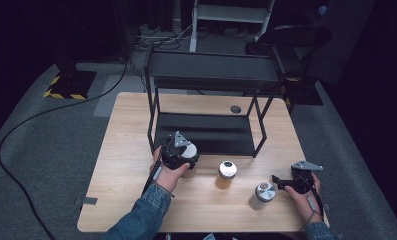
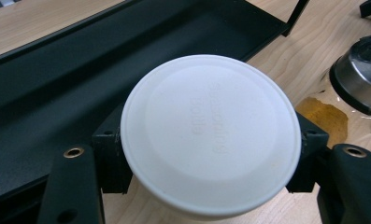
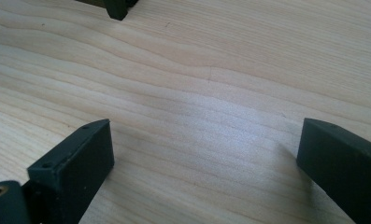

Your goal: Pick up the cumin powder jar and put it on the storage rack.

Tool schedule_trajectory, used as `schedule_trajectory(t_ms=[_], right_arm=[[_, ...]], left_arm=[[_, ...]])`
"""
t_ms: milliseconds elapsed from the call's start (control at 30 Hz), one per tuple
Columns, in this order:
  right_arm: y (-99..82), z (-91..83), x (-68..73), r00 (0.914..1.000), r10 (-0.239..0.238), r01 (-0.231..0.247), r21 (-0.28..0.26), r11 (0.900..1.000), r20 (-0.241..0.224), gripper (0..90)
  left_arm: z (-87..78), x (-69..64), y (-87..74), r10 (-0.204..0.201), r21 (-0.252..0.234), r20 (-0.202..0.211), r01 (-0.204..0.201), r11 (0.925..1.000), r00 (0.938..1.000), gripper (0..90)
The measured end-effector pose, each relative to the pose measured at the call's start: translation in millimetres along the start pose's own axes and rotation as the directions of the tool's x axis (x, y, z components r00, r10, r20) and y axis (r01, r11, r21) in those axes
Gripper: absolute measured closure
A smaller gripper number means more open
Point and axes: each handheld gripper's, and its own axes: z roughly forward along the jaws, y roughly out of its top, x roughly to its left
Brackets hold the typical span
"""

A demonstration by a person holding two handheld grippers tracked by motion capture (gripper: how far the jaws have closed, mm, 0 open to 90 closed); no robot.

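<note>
I see the left tongs [image 1: 186, 156] at the front edge of the black rack [image 1: 206, 135], about 7 o'clock from the rack's lower shelf. In the left gripper view the two black jaws sit tight against opposite sides of the white-lidded jar [image 2: 210, 142]; the pads press on it just under the lid rim, so I read the left tongs as clamped on this jar. The lid faces the camera nearly flat, with faint embossed lettering that I cannot read. The jar stands on the worktop [image 1: 131, 165] just in front of the rack's lower shelf; whether its base touches the wood I cannot tell, as the lid hides it.

At 3 o'clock from the held jar stands an amber jar [image 1: 226, 174] with a metal cap, near but apart; the left gripper view shows it at the right edge [image 2: 356, 84], amber contents visible through the glass. Farther on, at about 4 o'clock, a silver-capped jar [image 1: 262, 195] stands near the worktop's front edge.

The right tongs [image 1: 278, 182] lie at 3 o'clock of the silver-capped jar, just beside it, pointing toward it. In the right gripper view the jaws stand wide apart over bare wood, nothing between them: right tongs open and empty.

Both of the person's hands enter from 6 o'clock, denim sleeves visible.
</note>
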Motion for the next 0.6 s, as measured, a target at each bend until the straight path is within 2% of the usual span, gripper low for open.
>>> schedule_trajectory(t_ms=[167,267,400,600], right_arm=[[1.3,1.1,0.3,1.0,0.002,-0.002,0.002,1.0,0.003,3.9],[1.8,1.7,0.3,1.0,0.002,-0.002,0.001,1.0,0.004,3.8],[2.0,2.1,0.1,1.0,0.002,-0.002,0.001,1.0,0.003,3.8],[2.3,2.3,0.1,1.0,0.003,-0.003,0.001,1.0,0.003,3.8]], left_arm=[[-11.7,0.0,5.8,0.002,-0.02,-0.005,-0.002,0.9998,1.0,33.5],[-14.3,0.8,7.9,-0.006,-0.024,-0.003,0.006,0.9997,1.0,33.4],[-19.3,-1.4,15.2,0.006,-0.025,-0.019,-0.007,0.9997,0.9998,33.4],[-23.6,2.1,22.8,0.006,-0.033,-0.02,-0.007,0.9994,0.9998,33.5]])
